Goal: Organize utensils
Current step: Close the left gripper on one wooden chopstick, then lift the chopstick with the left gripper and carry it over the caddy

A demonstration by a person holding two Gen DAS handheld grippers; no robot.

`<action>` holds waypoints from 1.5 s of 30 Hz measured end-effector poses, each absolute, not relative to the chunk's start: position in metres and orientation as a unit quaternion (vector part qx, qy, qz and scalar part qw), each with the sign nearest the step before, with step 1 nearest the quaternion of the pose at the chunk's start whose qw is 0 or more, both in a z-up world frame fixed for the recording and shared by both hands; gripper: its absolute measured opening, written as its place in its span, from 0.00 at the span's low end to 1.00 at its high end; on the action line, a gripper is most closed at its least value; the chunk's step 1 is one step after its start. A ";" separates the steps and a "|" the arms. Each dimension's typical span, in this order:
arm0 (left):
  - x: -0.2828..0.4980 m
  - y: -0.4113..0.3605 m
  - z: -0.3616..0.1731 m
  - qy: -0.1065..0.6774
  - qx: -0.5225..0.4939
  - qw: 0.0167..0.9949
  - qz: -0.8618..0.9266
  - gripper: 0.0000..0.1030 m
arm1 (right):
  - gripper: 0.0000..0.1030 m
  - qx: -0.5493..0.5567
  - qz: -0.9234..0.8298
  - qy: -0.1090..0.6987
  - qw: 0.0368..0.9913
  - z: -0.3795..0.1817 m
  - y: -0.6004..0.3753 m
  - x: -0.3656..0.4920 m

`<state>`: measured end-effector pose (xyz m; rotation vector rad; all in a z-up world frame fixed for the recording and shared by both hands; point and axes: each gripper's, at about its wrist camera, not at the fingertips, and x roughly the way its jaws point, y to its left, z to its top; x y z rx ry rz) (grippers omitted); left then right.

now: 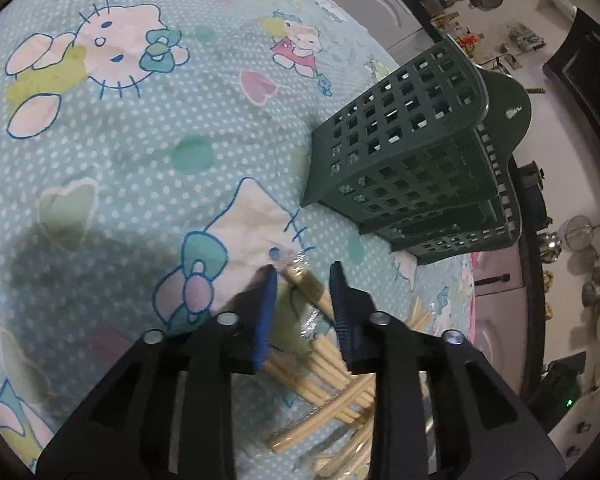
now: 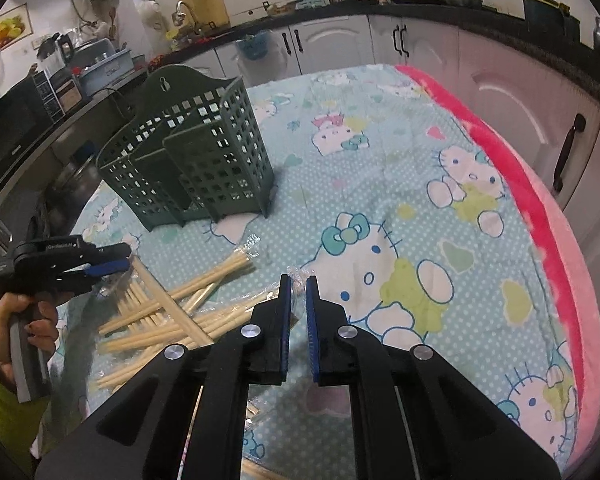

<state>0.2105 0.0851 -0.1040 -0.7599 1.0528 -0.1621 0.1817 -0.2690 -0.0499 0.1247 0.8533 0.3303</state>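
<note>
A dark green slotted utensil holder [image 1: 400, 152] [image 2: 204, 160] stands on the cartoon-print cloth. Pale wooden chopsticks [image 1: 332, 392] [image 2: 160, 312], some in clear plastic wrap, lie in a loose heap in front of it. My left gripper [image 1: 304, 268] [image 2: 118, 260] hovers over the heap's edge. One wrapped chopstick end [image 1: 300, 278] lies slanted between the jaws, which stand apart, and it runs under the right finger. My right gripper [image 2: 299, 280] is shut on a crinkled tuft of clear wrapper [image 2: 296, 271]. That wrapper belongs to a pack trailing down to the left beneath the gripper.
A hand [image 2: 24, 312] in a green sleeve holds the left gripper's handle. A pink blanket [image 2: 540, 216] lines the table's right side. Kitchen cabinets [image 2: 500, 80] and a crowded countertop [image 2: 260, 4] ring the table.
</note>
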 end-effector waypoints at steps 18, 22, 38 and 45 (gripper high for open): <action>0.245 0.075 -0.102 0.519 -0.326 0.790 0.002 0.12 | 0.07 0.042 0.212 0.346 0.913 0.007 -0.241 0.174; 0.255 0.072 -0.099 0.534 -0.303 0.789 0.009 0.07 | 0.07 0.043 0.225 0.335 0.914 0.019 -0.234 0.172; 0.203 0.073 -0.006 0.411 -0.288 0.861 -0.082 0.03 | 0.07 0.030 0.290 0.258 0.921 0.092 -0.209 0.159; 0.188 0.049 0.047 0.358 -0.274 0.882 -0.137 0.03 | 0.07 0.029 0.297 0.221 0.928 0.124 -0.209 0.157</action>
